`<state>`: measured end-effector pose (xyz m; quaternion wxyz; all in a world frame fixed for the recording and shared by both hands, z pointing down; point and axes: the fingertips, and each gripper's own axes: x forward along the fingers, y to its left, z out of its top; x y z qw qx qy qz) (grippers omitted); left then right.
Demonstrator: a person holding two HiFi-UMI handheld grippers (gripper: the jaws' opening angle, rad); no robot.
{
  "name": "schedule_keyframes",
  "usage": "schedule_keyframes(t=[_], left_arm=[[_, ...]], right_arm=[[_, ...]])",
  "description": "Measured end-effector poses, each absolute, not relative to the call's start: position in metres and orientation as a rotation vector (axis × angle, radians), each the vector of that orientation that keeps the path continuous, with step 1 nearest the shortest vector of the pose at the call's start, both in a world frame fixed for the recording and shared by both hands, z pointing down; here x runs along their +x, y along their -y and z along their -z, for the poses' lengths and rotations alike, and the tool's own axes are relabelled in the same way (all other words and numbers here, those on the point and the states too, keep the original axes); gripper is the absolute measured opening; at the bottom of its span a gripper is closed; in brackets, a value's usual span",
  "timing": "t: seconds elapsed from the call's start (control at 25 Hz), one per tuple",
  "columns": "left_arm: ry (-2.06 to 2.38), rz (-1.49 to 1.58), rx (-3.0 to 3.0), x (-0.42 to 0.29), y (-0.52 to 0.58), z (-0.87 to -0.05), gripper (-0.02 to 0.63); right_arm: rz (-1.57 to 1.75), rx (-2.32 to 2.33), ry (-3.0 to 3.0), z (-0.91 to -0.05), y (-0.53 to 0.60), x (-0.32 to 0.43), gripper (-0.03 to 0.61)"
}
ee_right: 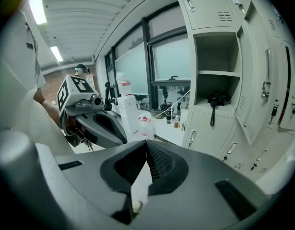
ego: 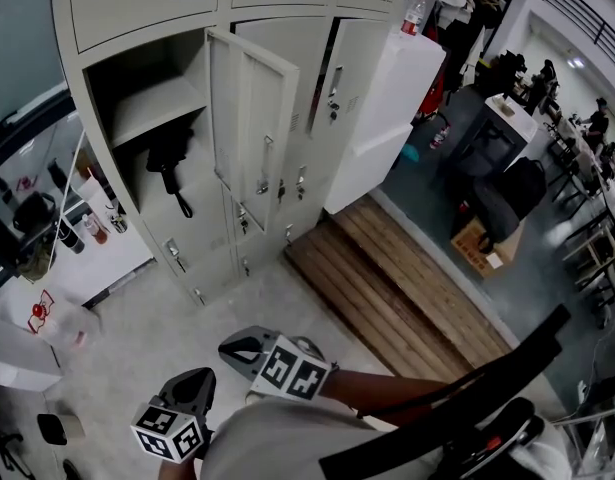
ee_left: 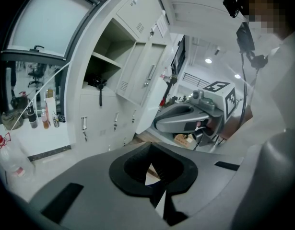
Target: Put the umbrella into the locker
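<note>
Far left there's a white counter (ego: 107,268) with a few bottles (ego: 92,230) along its back edge. Your left gripper (ego: 199,380) sits low in the head view, over the floor and well short of the lockers, with its jaws pressed together and nothing between them. Above it is the open locker (ego: 79,118). The umbrella (ego: 167,161) is already inside, in the lower bay under the shelf (ego: 152,108). It's right at the front edge of the bay floor, and its strap (ego: 184,206) dangles over that edge. The door (ego: 252,118) hangs wide open on the right side. Your right gripper (ego: 237,348) is just beside the left one, jaws pressed together too and empty. The wooden boards (ego: 387,278) lie off to the right.
</note>
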<state>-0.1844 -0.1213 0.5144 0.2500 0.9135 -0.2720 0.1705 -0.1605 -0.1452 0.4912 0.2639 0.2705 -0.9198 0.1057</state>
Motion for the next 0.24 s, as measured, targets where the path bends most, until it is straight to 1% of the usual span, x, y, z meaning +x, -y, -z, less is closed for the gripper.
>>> schedule_keyframes(t=[0.24], left_arm=[[0.736,-0.473,2.481,-0.187,0.1221,-0.517,0.011]], right_arm=[[-0.288,0.716,2.488,-0.4927,0.1473,-0.1661,0.017]])
